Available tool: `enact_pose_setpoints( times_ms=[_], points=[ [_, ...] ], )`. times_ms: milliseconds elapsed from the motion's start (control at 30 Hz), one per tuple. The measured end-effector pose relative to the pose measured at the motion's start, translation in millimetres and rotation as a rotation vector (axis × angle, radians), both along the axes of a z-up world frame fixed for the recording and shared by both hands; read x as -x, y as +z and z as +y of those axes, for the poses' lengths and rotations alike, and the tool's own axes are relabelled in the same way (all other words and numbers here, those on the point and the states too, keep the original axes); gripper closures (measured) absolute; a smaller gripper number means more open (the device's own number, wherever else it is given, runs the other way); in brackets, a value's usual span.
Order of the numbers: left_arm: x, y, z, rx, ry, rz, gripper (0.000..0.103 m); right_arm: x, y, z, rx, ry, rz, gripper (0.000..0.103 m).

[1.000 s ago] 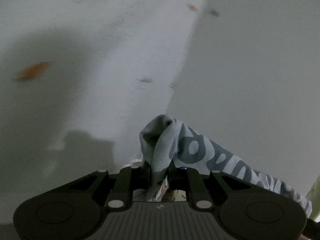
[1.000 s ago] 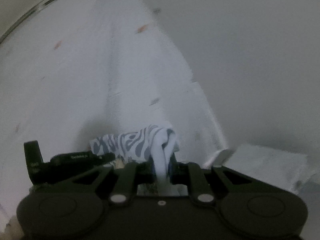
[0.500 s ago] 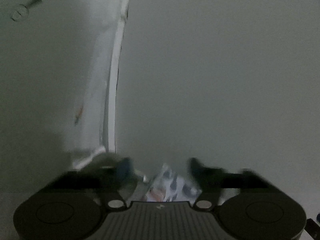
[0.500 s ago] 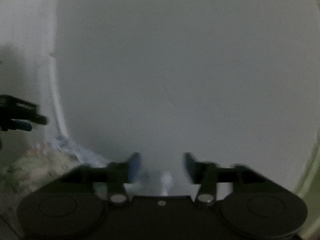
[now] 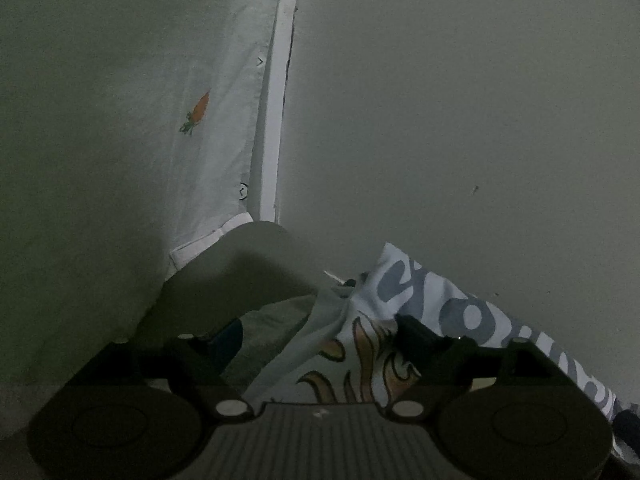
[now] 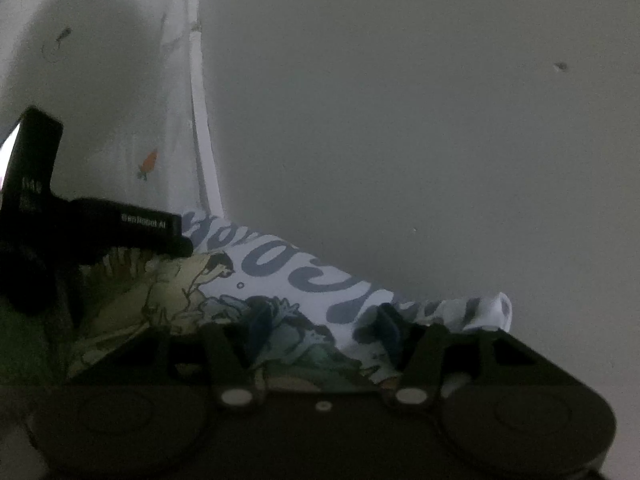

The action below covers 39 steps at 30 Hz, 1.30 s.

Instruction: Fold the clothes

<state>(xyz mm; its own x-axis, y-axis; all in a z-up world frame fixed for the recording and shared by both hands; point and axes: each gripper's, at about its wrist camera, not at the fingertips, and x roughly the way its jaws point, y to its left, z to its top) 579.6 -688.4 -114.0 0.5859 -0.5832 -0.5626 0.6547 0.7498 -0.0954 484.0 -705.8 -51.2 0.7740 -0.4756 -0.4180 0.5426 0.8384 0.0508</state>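
A white garment with grey lettering and a cartoon print (image 5: 404,300) lies flat right below both grippers; it also shows in the right wrist view (image 6: 280,276). My left gripper (image 5: 316,332) is open, its fingers spread wide just over the cloth, holding nothing. My right gripper (image 6: 320,320) is open too, fingers apart above the printed cloth. The left gripper (image 6: 152,228) shows as a black bar at the left of the right wrist view, over the same garment's far edge.
A white sheet with small carrot prints (image 5: 196,112) covers the surface at the left and meets a plain grey wall (image 5: 460,120) along a white strip. The same carrot sheet (image 6: 148,164) and wall (image 6: 400,120) show in the right wrist view.
Both grippers were shut on bunched corners of the garment a second ago. They have let go and opened, and the garment now lies spread beneath them.
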Motion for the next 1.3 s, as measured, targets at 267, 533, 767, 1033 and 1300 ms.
enact_pose_setpoints(
  times_ms=[267,533,767,1033,1300],
  points=[
    [45.4,87.9,112.7,0.169,0.069,-0.093,0.017,68.2,76.1,47.1,0.094,0.088,-0.104,0.01],
    [172.0,140.4,309.9,0.263,0.294,-0.205,0.002,140.7,136.8,159.2,0.104,0.263,-0.221,0.0],
    [289.3,133.7,457.1,0.281,0.386,-0.118,0.0,212.1,140.7,274.6,0.136,0.395,-0.195,0.0],
    [407.7,134.5,558.5,0.145,0.518,-0.181,0.0,306.1,139.5,368.8,0.049,0.469,-0.157,0.0],
    [496.3,125.8,624.5,0.118,0.564,-0.169,0.0,386.3,127.9,434.7,0.032,0.528,-0.078,0.0]
  ],
)
